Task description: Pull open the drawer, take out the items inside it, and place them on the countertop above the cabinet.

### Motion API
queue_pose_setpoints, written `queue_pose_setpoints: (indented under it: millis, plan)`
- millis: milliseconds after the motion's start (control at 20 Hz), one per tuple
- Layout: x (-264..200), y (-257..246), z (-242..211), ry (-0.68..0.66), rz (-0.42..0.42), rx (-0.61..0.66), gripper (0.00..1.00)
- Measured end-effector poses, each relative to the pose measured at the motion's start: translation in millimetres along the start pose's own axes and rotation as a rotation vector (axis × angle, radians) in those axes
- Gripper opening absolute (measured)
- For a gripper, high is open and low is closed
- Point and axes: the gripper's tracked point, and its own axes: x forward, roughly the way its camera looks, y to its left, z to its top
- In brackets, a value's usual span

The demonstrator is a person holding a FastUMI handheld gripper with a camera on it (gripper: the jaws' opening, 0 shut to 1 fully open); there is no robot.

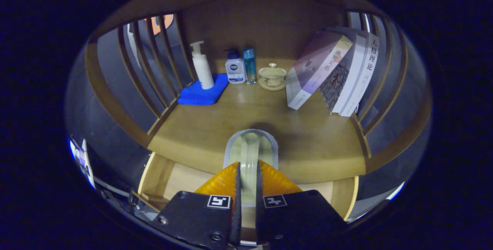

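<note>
— Already mid-carry: gripper (246, 182) clamped on pale spoon-like item (250, 151), raised over open drawer (181, 178), at countertop (215, 123) front edge.
— Next?
— Probably forward, lower onto bare wood short of books (335, 76) — then release.

Lower part of the pale cup (250, 150) — hidden between the fingers (221, 182).

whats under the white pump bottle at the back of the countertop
A folded blue cloth lies under the white pump bottle, on the countertop. The bottle hides the cloth directly beneath it. The fingers are shut on a pale cup.
</note>
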Motion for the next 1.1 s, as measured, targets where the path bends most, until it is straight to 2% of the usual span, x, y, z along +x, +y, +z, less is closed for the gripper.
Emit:
queue_pose_setpoints:
  millis: [700,1100]
  plan:
    - [54,6,36,0.044,-0.042,0.03,0.18]
    - [69,8,38,0.063,-0.074,-0.013,0.18]
